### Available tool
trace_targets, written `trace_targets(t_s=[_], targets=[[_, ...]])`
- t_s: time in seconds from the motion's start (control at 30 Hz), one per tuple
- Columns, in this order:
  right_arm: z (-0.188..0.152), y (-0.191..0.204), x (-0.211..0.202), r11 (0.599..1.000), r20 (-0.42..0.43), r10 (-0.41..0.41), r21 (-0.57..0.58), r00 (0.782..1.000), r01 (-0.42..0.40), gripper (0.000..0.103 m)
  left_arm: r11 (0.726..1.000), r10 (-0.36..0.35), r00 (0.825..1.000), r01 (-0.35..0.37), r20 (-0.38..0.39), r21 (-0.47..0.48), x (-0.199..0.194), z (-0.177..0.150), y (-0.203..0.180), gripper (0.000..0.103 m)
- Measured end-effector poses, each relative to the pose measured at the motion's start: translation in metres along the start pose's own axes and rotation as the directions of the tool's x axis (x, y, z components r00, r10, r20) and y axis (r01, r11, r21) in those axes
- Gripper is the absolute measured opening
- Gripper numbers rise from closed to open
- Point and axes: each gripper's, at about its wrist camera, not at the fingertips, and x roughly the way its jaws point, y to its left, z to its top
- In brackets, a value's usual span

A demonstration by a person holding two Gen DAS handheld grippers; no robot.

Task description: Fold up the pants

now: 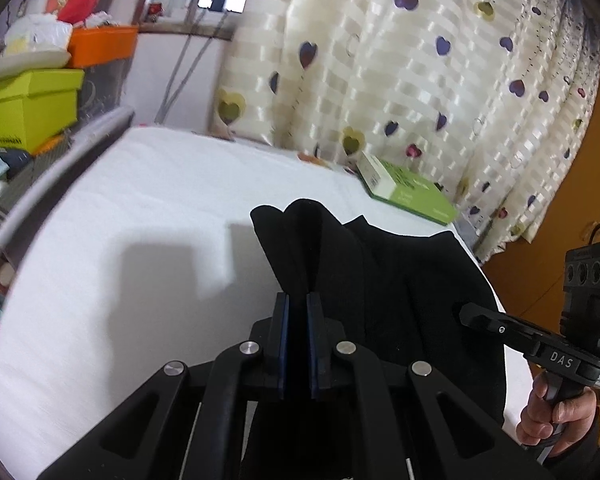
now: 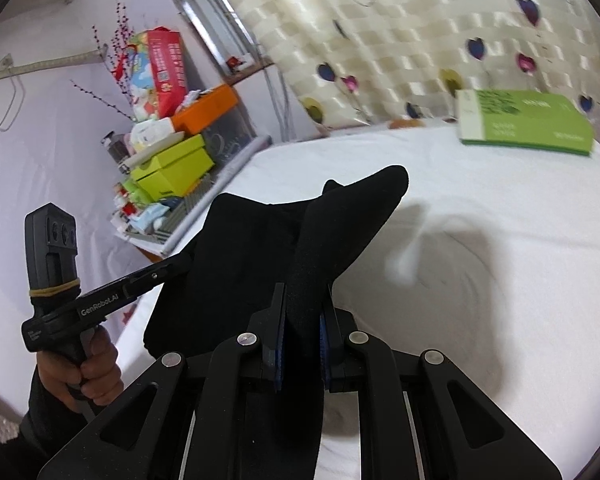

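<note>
Over white bed (image 1: 100, 240), left claw (image 1: 298, 320) "GenRobot.AI", right claw (image 2: 304, 320) "DAS", both clamped on black pants (image 1: 400, 280).

your left gripper (image 1: 298, 312) and right gripper (image 2: 304, 312) each clamp an edge of the pants (image 1: 400, 300), held above the near part of the bed (image 1: 140, 200). a box (image 1: 404, 188) lies at the far right; stacked boxes (image 1: 28, 112) stand left.
</note>
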Motion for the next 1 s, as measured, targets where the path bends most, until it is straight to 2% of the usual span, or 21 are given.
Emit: trace_targets(t_s=[0.23,0.43,0.53,0.57,0.63,0.7,0.77,0.83,0.9,1.0], targets=[[0.016,0.020,0.044,0.998,-0.025,0.061,-0.023,0.998,-0.061,0.014,0.996,0.084,0.996,-0.084,0.022,0.000,-0.004,0.023,0.035,0.009],[0.014,0.015,0.092,0.997,-0.091,0.063,-0.029,0.994,-0.066,0.014,0.991,0.137,0.990,-0.137,-0.022,-0.004,0.020,0.021,0.071,0.009],[0.007,0.003,0.105,0.999,-0.121,0.006,-0.049,0.993,-0.012,0.019,0.982,0.184,0.981,-0.186,-0.054,-0.020,0.038,0.009,0.088,0.010],[0.005,-0.004,0.107,0.999,-0.135,-0.005,-0.041,0.991,-0.001,0.027,0.982,0.183,0.981,-0.186,-0.064,-0.037,0.042,0.005,0.096,0.010],[0.002,-0.012,0.100,0.998,-0.120,-0.045,-0.041,0.992,0.040,0.034,0.983,0.164,0.983,-0.170,-0.077,-0.070,0.043,0.000,0.106,0.011],[0.002,-0.010,0.087,0.993,-0.088,-0.097,-0.072,0.991,0.091,0.034,0.978,0.195,0.979,-0.199,-0.059,-0.066,0.037,-0.002,0.106,0.010],[0.002,-0.003,0.073,0.988,-0.053,-0.116,-0.109,0.992,0.110,0.034,0.978,0.201,0.979,-0.202,-0.022,-0.052,0.021,0.000,0.100,0.010],[-0.001,0.010,0.061,0.984,-0.022,-0.099,-0.149,0.995,0.094,0.034,0.978,0.205,0.978,-0.204,0.026,-0.036,0.004,0.002,0.090,0.010],[-0.008,0.026,0.055,0.978,-0.014,-0.071,-0.197,0.997,0.067,0.034,0.987,0.158,0.985,-0.157,0.065,-0.024,-0.012,0.001,0.076,0.010],[-0.028,0.044,0.061,0.960,-0.048,-0.039,-0.277,0.998,0.024,0.034,0.994,0.107,0.992,-0.110,0.073,0.031,-0.021,-0.010,0.052,0.010]])
